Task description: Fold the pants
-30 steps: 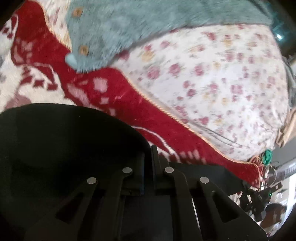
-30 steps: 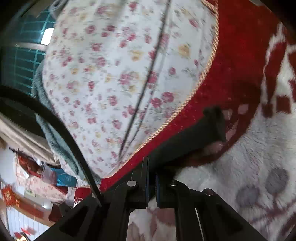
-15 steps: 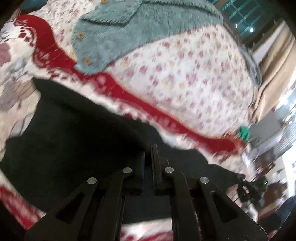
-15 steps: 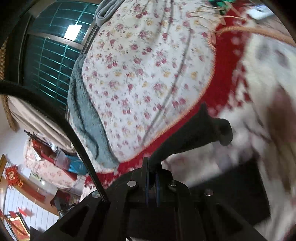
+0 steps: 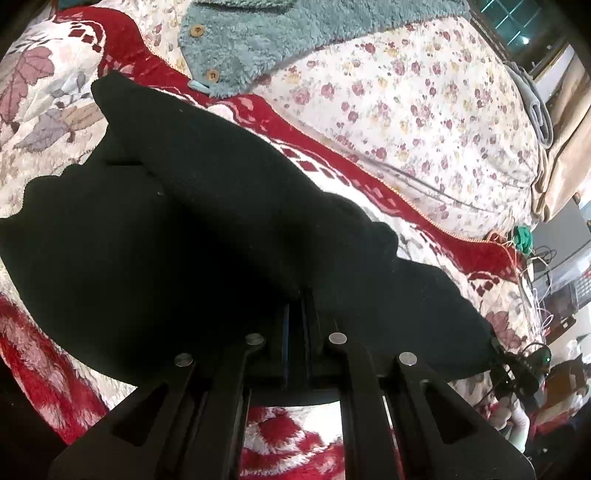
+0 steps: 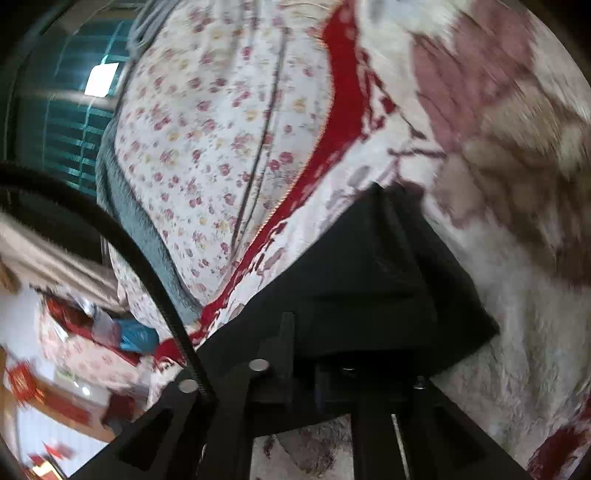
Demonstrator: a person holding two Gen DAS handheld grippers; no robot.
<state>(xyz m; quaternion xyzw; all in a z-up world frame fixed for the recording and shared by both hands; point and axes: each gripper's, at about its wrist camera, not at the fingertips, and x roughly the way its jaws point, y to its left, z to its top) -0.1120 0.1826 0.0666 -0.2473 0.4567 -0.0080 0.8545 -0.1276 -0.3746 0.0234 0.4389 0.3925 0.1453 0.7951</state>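
The black pants lie folded over on a red and white plush blanket. My left gripper is shut on the near edge of the pants, with dark cloth draped over the fingertips. In the right wrist view the pants form a black slab on the blanket. My right gripper has its jaws slightly apart with the pants' edge between them; the cloth hides the fingertips.
A floral quilt lies beyond the blanket, with a teal fleece garment on it. Cables and clutter sit off the bed to the right. A black cable crosses the right wrist view.
Both grippers pulled back and up, bringing more of the pants into view. The right gripper's jaws have parted a little from their tight shut.
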